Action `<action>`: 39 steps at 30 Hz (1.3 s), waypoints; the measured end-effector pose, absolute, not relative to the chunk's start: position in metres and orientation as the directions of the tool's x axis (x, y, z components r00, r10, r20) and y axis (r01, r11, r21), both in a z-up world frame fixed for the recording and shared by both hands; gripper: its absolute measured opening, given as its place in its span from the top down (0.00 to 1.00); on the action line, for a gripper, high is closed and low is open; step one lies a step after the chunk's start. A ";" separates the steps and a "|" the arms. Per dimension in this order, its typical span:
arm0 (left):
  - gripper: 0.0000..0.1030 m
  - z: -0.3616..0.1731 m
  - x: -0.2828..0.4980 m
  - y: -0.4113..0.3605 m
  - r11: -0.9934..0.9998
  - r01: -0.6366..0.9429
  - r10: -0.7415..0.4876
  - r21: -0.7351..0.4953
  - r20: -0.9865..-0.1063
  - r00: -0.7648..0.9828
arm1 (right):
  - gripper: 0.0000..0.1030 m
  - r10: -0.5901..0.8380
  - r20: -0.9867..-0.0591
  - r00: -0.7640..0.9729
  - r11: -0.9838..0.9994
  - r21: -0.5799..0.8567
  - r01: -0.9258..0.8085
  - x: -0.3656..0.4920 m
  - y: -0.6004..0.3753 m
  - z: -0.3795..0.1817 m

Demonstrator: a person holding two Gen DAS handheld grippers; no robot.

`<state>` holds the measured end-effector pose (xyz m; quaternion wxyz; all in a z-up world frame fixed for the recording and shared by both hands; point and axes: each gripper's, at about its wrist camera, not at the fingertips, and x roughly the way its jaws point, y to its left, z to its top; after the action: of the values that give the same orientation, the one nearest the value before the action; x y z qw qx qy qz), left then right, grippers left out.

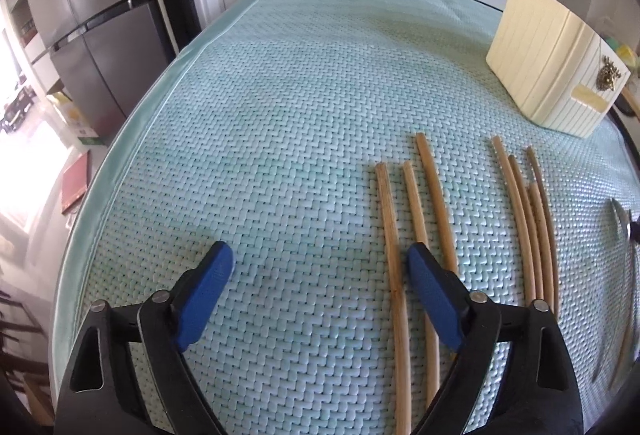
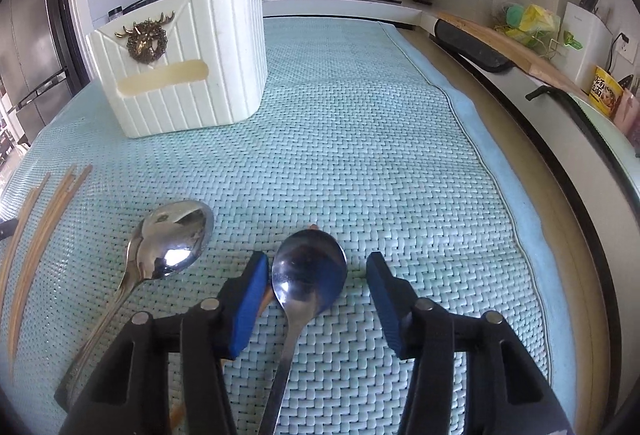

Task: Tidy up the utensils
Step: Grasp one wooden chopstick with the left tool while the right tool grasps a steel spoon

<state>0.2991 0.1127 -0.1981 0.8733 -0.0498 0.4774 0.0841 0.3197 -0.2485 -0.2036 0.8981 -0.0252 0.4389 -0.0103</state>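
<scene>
On the worktop (image 1: 280,115) the left claw (image 1: 320,263) hangs spread over the leftmost chopstick (image 1: 390,235), which runs lengthwise between its pads; rightward, the right claw (image 2: 316,271), half spread, straddles a spoon (image 2: 310,271), bowl ahead, with the holder (image 2: 180,75) beyond
</scene>
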 end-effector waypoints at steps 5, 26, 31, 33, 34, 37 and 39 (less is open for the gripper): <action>0.70 -0.193 0.302 0.097 0.991 -0.131 0.073 0.000 -0.833 0.549 | 0.64 -0.031 -0.772 0.634 0.999 -0.041 -0.001 0.316 -0.246 -0.199; 0.95 -0.117 0.253 0.110 0.983 -0.059 -0.082 -0.174 -0.703 0.706 | 0.64 0.118 -0.612 0.782 0.992 0.047 -0.113 0.244 -0.237 -0.113; 0.95 -0.098 0.244 0.109 0.975 -0.012 -0.142 -0.220 -0.668 0.731 | 0.64 0.135 -0.576 0.806 0.990 0.049 -0.131 0.227 -0.236 -0.091; 0.95 -0.091 0.244 0.110 0.972 0.002 -0.160 -0.234 -0.656 0.738 | 0.64 0.139 -0.563 0.815 0.990 0.048 -0.136 0.222 -0.236 -0.084; 0.95 -0.087 0.244 0.110 0.971 0.006 -0.166 -0.240 -0.651 0.741 | 0.64 0.142 -0.558 0.818 0.989 0.049 -0.138 0.219 -0.236 -0.081; 0.95 -0.080 0.244 0.110 0.968 0.014 -0.175 -0.249 -0.640 0.749 | 0.65 0.151 -0.541 0.827 0.988 0.053 -0.146 0.216 -0.236 -0.071; 0.95 -0.078 0.243 0.109 0.969 0.017 -0.175 -0.248 -0.634 0.753 | 0.65 0.158 -0.533 0.832 0.987 0.057 -0.151 0.216 -0.236 -0.067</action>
<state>0.2430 0.1094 -0.0779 0.9292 -0.1140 0.3477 -0.0518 0.2156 -0.2355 -0.0667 0.9569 0.0060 0.2788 0.0807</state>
